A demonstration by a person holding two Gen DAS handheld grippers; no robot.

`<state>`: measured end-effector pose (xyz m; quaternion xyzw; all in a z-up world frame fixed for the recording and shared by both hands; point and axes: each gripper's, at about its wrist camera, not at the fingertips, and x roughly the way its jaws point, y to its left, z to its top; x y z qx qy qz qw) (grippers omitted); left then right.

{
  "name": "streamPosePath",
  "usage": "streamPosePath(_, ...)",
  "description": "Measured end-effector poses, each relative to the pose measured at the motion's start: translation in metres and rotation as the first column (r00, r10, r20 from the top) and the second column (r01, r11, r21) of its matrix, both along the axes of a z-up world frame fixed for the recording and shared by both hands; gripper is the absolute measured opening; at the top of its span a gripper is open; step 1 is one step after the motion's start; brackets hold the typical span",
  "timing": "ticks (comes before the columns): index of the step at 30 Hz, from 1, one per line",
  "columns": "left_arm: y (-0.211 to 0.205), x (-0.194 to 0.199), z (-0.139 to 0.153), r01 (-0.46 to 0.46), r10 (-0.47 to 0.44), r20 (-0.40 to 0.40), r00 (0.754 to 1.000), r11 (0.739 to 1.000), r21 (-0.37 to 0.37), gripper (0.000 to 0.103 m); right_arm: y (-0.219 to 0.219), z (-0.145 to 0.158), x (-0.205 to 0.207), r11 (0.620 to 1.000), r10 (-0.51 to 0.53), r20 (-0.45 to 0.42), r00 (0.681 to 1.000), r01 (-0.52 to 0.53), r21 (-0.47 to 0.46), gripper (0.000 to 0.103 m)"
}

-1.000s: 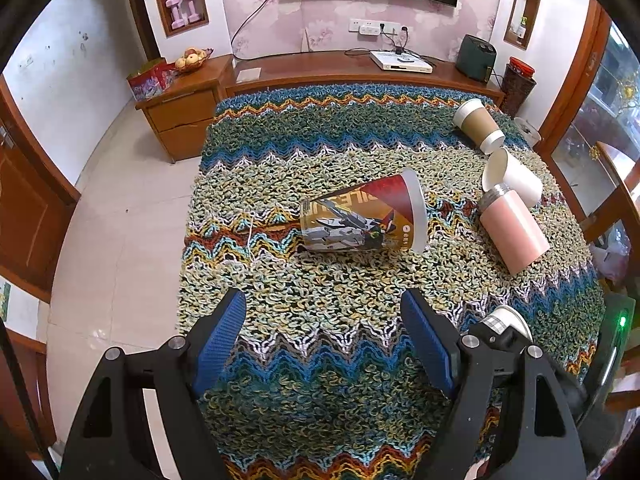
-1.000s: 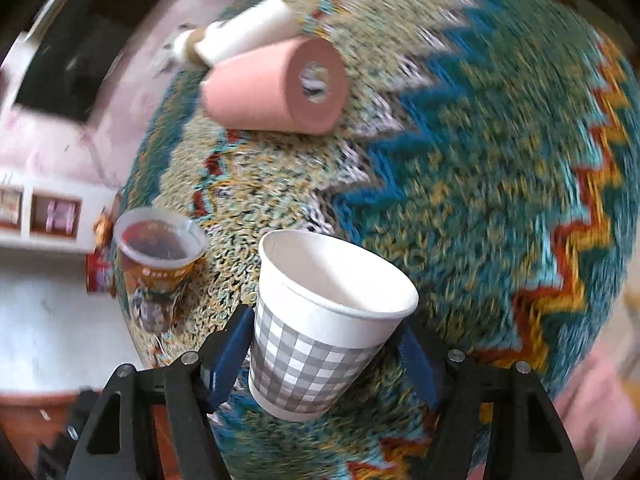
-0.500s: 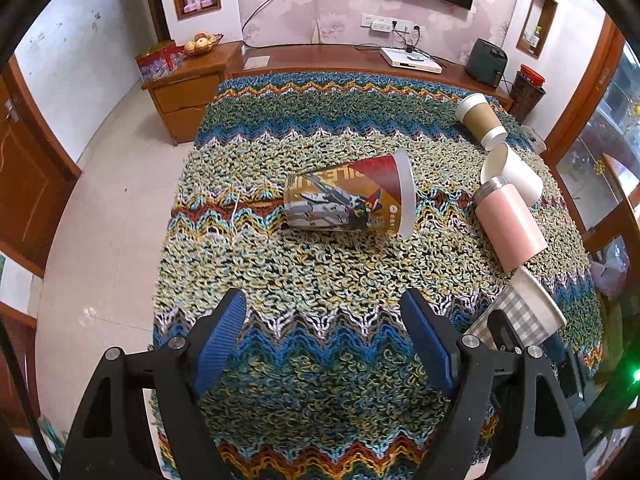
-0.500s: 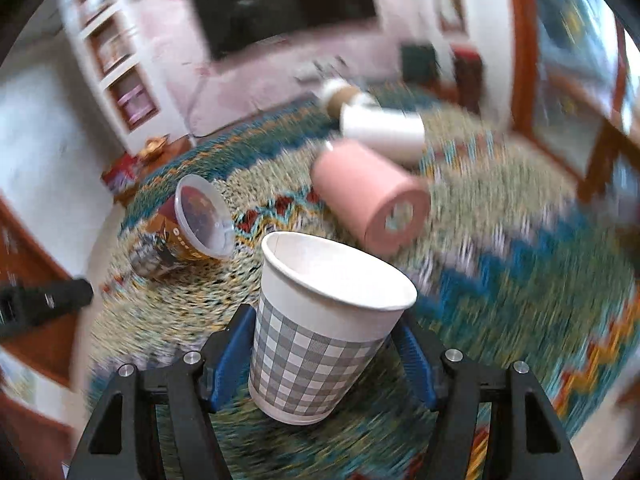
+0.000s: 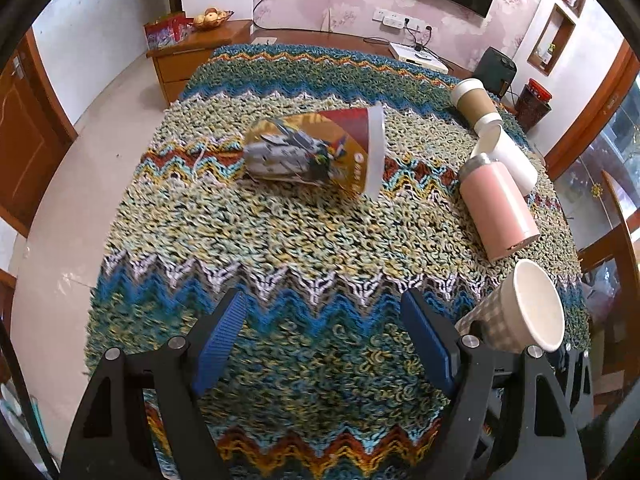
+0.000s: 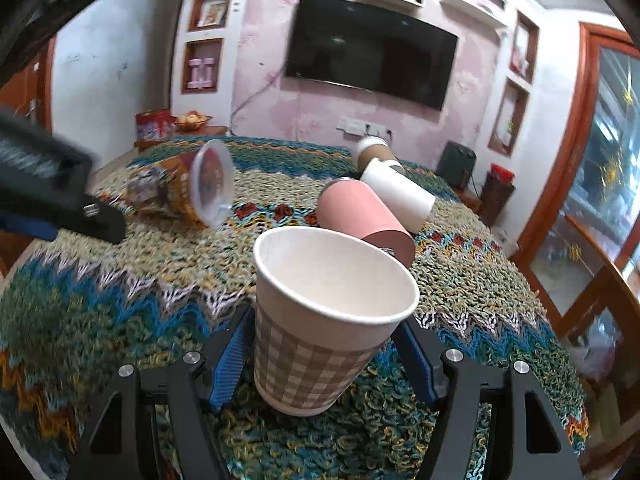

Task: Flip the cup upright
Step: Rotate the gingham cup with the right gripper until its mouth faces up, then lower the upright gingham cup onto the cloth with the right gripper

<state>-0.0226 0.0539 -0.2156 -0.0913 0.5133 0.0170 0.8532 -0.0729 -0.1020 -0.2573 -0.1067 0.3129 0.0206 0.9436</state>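
Observation:
My right gripper [image 6: 324, 356] is shut on a checked paper cup [image 6: 320, 328], mouth up and nearly upright, just above the knitted cloth [image 6: 120, 300]. The same checked cup [image 5: 520, 316] shows at the right of the left wrist view, tilted. My left gripper [image 5: 324, 344] is open and empty over the near part of the cloth [image 5: 280, 240]. A large printed cup [image 5: 316, 148] lies on its side beyond it. A pink cup [image 5: 500, 208], a white cup [image 5: 508, 152] and a brown cup [image 5: 474, 104] lie on their sides at the right.
The cloth covers the whole table. A wooden cabinet [image 5: 192, 56] stands beyond the far left corner, a wooden chair [image 5: 616, 240] at the right edge. The left gripper's body [image 6: 52, 192] shows at the left of the right wrist view.
My right gripper has turned the checked cup from lying tilted to mouth up and nearly upright. My left gripper has drawn back and shifted its view right; it stays open.

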Motion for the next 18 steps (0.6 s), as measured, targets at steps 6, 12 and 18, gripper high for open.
streamPosePath(6, -0.013, -0.002, -0.010, 0.006, -0.006, -0.015, 1.000, 1.000, 0.002, 0.082, 0.001, -0.004, -0.006, 0.998, 0.057, 0.011, 0.998, -0.057, -0.005, 0.067)
streamPosePath(12, -0.027, -0.004, -0.012, 0.073, -0.074, -0.018, 0.997, 0.996, -0.044, 0.082, -0.003, -0.006, -0.013, 0.995, 0.101, 0.017, 0.995, -0.101, 0.009, 0.067)
streamPosePath(18, -0.035, -0.004, -0.004, 0.123, -0.123, 0.011, 0.992, 0.990, -0.069, 0.082, -0.007, -0.008, -0.014, 0.990, 0.136, 0.015, 0.991, -0.137, 0.017, 0.066)
